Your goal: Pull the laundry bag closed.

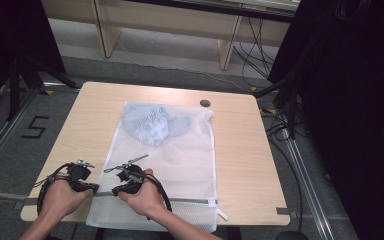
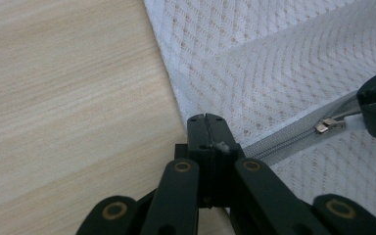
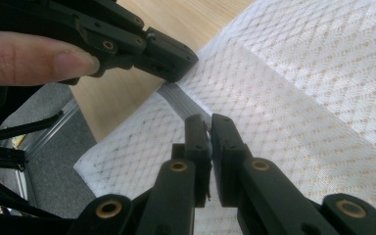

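A white mesh laundry bag (image 1: 180, 155) lies flat on the wooden table (image 1: 245, 150), with a blue garment (image 1: 152, 125) inside its far end. A grey zipper (image 1: 190, 200) runs along the bag's near edge. My left gripper (image 1: 91, 188) is shut on the bag's left edge, right where the zipper (image 2: 284, 139) ends; its jaws (image 2: 205, 120) meet on the mesh. Just to its right, my right gripper (image 1: 116, 190) is shut on the metal zipper pull (image 2: 329, 125). In the right gripper view its jaws (image 3: 208, 122) pinch over the zipper tape, and the left gripper (image 3: 171, 58) sits close ahead.
A round grey cap (image 1: 205, 103) sits in the table near its far edge. The bag's near end hangs slightly over the table's front edge. Black stands and cables (image 1: 285, 120) crowd the floor at the right, and wooden furniture legs (image 1: 107, 35) stand behind.
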{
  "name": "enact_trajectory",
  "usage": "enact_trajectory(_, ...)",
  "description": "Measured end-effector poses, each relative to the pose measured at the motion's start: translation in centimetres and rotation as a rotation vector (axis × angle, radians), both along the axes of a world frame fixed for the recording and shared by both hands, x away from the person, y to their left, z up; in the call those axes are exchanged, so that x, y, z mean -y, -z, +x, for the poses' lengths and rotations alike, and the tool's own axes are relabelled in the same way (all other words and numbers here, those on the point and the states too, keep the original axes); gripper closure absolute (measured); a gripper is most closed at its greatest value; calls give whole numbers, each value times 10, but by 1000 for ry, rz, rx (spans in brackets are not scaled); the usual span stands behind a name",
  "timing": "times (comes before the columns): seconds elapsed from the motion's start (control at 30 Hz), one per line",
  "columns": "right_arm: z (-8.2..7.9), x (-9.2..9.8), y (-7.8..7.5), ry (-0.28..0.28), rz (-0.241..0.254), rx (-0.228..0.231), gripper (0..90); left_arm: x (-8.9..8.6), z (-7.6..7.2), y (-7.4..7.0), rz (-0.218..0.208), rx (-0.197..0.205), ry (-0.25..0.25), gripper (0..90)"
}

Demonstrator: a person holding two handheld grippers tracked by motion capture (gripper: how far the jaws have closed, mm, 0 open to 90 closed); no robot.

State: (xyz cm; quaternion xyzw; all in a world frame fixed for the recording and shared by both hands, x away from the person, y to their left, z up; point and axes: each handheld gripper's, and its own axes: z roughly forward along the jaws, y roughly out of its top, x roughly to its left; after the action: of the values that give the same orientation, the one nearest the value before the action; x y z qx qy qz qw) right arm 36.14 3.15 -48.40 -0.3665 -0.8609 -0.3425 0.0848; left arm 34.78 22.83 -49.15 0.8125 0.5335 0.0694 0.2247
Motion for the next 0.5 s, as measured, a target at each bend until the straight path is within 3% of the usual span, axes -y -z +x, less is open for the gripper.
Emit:
enact_trajectory(0.13,0,2,-1,8,1,-5,871,0,0,2,-10,20,-8,900)
enact_trajectory(0.5,0,6,-1,13,-4,-2,871,0,-1,2,-12,18,-8,900)
